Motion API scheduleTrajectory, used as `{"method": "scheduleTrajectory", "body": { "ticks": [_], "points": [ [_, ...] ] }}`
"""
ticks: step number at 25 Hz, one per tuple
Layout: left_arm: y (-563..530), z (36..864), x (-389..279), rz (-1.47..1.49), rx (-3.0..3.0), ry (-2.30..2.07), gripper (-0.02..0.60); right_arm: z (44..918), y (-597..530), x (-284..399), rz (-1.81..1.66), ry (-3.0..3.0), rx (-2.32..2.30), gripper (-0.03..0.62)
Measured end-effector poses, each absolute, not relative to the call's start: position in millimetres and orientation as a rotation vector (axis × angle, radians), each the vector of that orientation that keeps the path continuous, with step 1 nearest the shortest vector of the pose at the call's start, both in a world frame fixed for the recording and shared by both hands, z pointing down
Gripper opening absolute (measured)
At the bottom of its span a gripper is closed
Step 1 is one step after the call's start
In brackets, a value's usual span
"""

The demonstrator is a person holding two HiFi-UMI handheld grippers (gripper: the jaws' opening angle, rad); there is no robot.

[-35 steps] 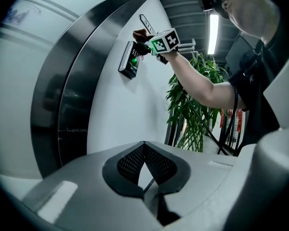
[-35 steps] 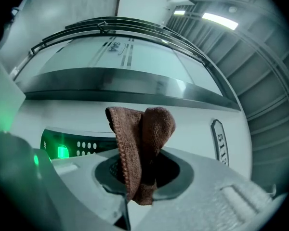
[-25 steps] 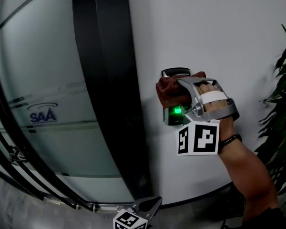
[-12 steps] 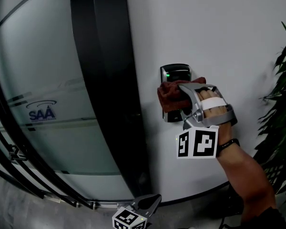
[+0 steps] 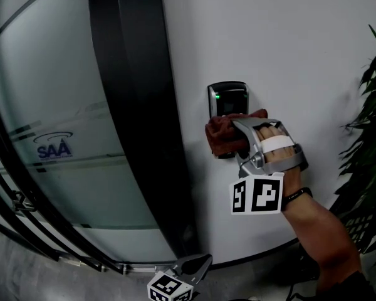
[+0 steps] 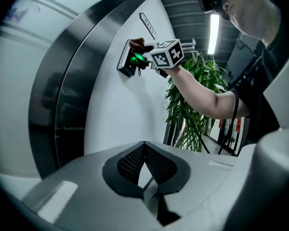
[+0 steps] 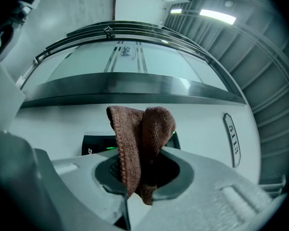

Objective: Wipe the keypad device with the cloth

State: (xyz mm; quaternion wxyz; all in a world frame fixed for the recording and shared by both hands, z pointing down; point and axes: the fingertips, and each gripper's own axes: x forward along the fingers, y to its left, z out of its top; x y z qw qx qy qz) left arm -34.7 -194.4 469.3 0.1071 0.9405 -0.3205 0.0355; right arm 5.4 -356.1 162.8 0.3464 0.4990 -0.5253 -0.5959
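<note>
A black keypad device (image 5: 227, 99) with a small green light is fixed to the white wall (image 5: 288, 49). My right gripper (image 5: 237, 142) is shut on a brown cloth (image 5: 222, 137) and presses it on the keypad's lower half, which is hidden. In the right gripper view the cloth (image 7: 140, 141) hangs folded between the jaws of the gripper (image 7: 135, 189), with the keypad (image 7: 97, 145) behind it. The left gripper (image 5: 197, 267) hangs low and apart, shut and empty. From the left gripper (image 6: 146, 182) view, the keypad (image 6: 126, 62) and cloth (image 6: 136, 44) show far off.
A dark door post (image 5: 138, 105) and frosted glass with a blue logo (image 5: 55, 149) stand left of the keypad. A leafy plant (image 5: 371, 137) rises at the right. A room number plate (image 7: 231, 138) is on the wall. The person's arm (image 6: 202, 93) reaches to the wall.
The right gripper has slid the cloth down the keypad. The keypad's top with its green light, covered a second ago, now shows above the cloth. The left gripper has stayed put.
</note>
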Motion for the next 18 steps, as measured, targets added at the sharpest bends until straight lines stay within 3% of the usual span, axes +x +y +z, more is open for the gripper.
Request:
{"method": "scheduleTrajectory", "body": {
  "ticks": [18],
  "points": [
    [-195.9,466.5,-38.5,0.111,2.767,-0.954,0.017,195.1,-353.2,5.5,-1.503,-1.401,1.244,0.055]
  ]
}}
